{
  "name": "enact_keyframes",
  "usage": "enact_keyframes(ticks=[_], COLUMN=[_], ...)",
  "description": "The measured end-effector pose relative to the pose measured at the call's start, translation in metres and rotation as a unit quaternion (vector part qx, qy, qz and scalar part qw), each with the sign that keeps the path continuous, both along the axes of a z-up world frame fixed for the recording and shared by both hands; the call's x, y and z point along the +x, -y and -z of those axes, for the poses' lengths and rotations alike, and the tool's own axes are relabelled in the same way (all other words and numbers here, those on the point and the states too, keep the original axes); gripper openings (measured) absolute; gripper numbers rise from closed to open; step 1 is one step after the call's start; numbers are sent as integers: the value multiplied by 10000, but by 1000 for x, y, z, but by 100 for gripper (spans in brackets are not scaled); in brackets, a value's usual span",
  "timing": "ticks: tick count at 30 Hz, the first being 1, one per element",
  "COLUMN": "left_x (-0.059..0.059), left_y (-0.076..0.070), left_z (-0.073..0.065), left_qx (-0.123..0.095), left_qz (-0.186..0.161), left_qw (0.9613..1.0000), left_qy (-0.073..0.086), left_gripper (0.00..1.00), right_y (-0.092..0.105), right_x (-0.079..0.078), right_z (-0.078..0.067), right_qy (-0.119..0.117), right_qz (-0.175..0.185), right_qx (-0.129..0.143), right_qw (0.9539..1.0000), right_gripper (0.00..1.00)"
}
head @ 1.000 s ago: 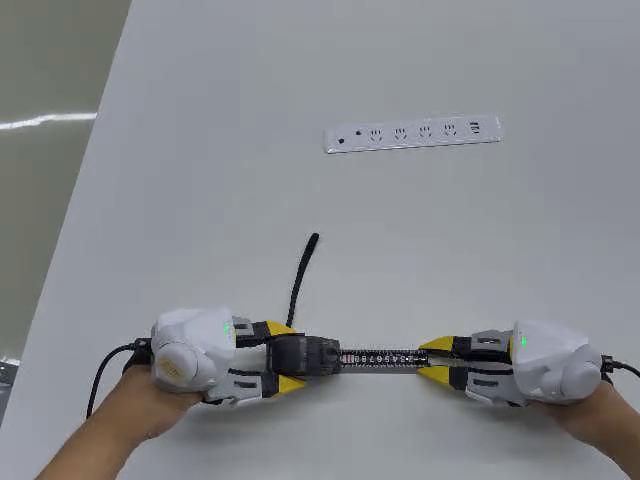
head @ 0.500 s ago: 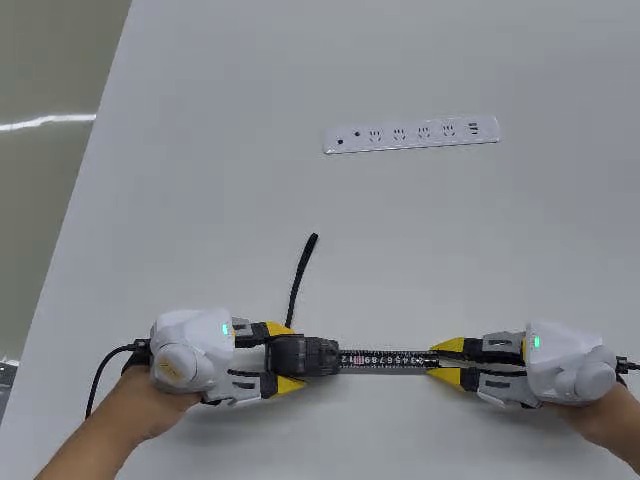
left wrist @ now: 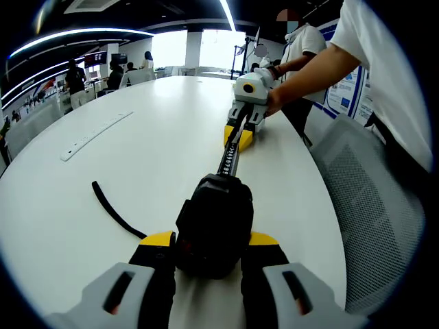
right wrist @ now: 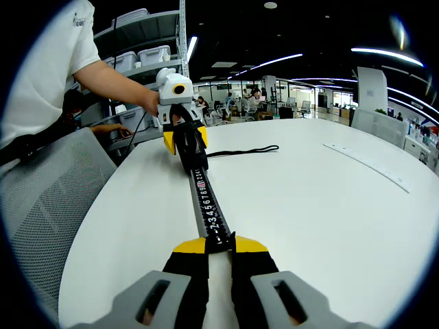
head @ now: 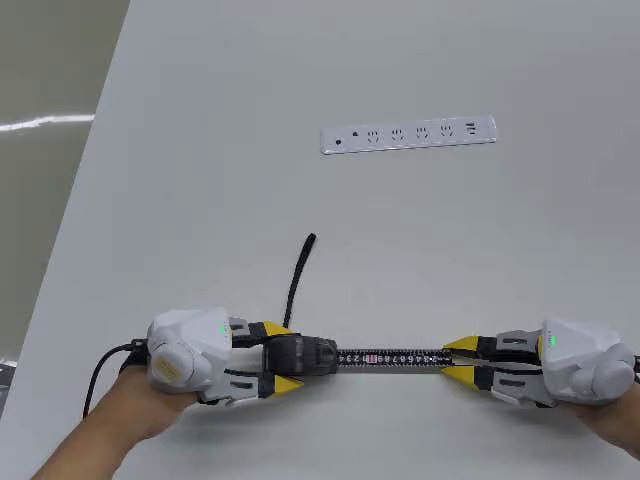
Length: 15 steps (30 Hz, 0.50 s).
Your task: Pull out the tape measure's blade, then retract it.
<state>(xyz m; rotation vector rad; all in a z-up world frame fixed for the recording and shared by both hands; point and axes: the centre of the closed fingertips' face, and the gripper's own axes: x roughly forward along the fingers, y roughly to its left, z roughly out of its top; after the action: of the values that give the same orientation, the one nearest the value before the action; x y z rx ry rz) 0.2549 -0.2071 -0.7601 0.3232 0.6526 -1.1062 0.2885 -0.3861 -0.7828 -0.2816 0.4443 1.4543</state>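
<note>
Left gripper [head: 283,356] is held in the left hand [head: 150,405] near the front edge of the table [head: 300,100]. Its yellow-tipped jaws are clamped on the black tape case [head: 305,357], one jaw on each side. The case is seated between the jaws, with its mouth turned toward the other gripper.

Right gripper [head: 462,359] is held in the right hand [head: 612,420], well apart from the left gripper and facing it. Its jaws are closed on the free end of the blade [head: 390,357].

The blade is drawn out of the case and stretched in a straight line between the two grippers, low over the table. Whether it touches the surface cannot be told. Printed numerals and one red mark are seen on its upper face.

A black strap [head: 298,270] is laid on the table from just beside the case toward the far side. A black cable [head: 105,365] is led from the rear of the left gripper.

A white power strip [head: 408,133] is laid flat farther out on the table, well apart from the grippers. A mesh chair back [left wrist: 370,199] is seen beside the table edge.
</note>
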Motion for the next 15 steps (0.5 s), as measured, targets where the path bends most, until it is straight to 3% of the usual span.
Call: enact_keyframes(ticks=[15], left_x=[1], left_y=[0], left_z=[1], left_qx=[24], left_qz=[7], left_qw=[10000], left_qy=[-5], left_gripper=[33], right_y=[17], right_x=[3], right_z=[-2], right_qy=[-16], right_qz=[62], right_qx=[-80], right_qw=[9999], right_gripper=[9])
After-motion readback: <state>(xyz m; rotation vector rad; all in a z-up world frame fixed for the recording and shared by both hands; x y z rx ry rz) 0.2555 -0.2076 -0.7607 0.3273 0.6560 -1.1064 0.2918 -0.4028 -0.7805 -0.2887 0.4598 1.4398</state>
